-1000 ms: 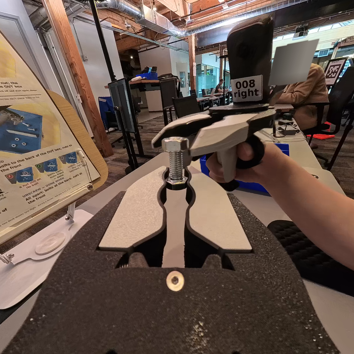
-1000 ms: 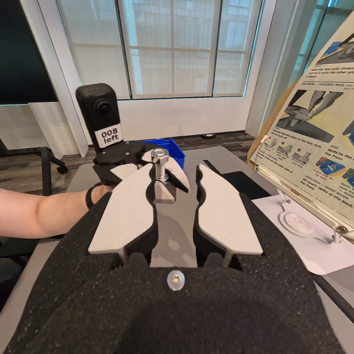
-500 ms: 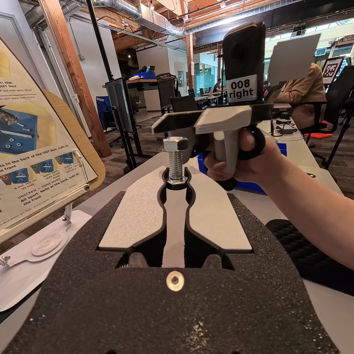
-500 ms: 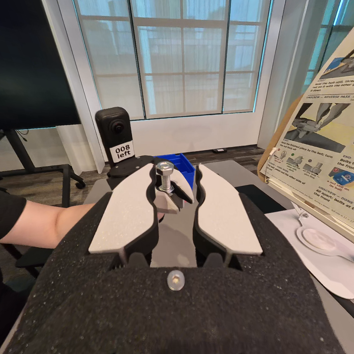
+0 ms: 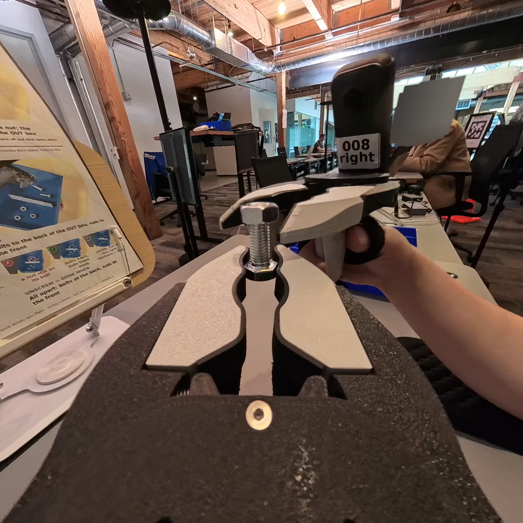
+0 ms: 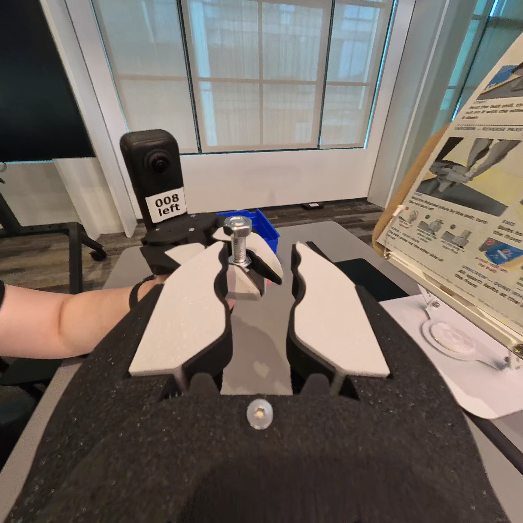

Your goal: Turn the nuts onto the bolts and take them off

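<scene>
A silver hex bolt [image 5: 259,237] stands head up, with a nut [image 5: 260,266] low on its thread. My left gripper [image 5: 260,271] is shut on the nut and holds the pair above the grey table. My right gripper [image 5: 253,229] is open, one finger on each side of the bolt head, and no contact shows. In the right wrist view the bolt [image 6: 239,246] stands just beyond my right gripper [image 6: 258,249], close to its left finger [image 6: 198,283]. The nut [image 6: 240,261] sits in my left gripper [image 6: 252,271].
A blue bin [image 5: 402,235] stands on the table behind the right hand; it also shows in the right wrist view [image 6: 263,226]. An instruction board [image 5: 56,226] leans on a white stand [image 5: 42,382]. A black mat [image 5: 452,382] lies at the right. A person [image 5: 435,161] sits far off. My left and right fingertips are right by each other.
My right gripper drew back and levelled half a second ago, then came in again around the bolt head, staying open. My left gripper has kept its hold on the nut.
</scene>
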Demonstrator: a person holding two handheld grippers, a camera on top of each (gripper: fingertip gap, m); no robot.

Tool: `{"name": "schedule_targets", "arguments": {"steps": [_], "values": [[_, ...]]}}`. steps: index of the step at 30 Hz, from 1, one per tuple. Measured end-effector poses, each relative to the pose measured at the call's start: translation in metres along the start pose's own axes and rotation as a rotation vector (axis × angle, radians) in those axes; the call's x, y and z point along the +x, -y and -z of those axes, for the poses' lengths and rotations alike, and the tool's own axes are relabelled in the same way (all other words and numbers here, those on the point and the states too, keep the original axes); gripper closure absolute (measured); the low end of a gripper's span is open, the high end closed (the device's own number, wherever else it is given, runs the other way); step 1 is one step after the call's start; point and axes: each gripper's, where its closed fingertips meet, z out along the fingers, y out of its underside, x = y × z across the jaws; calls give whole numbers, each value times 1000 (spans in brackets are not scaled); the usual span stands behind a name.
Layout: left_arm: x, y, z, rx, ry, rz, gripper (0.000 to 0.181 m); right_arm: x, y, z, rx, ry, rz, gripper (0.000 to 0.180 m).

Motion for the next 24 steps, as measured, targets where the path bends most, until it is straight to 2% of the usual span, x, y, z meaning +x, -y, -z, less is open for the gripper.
{"name": "schedule_targets", "arguments": {"steps": [7,13,24], "values": [[-5,-3,0,-11,25,-15,166,4,5,5,-6,-50,29,132],[-7,-3,0,2,31,-13,166,3,2,-4,0,-46,20,131],[-10,-10,-2,-12,40,-30,166,13,5,1,28,-110,65,132]]}}
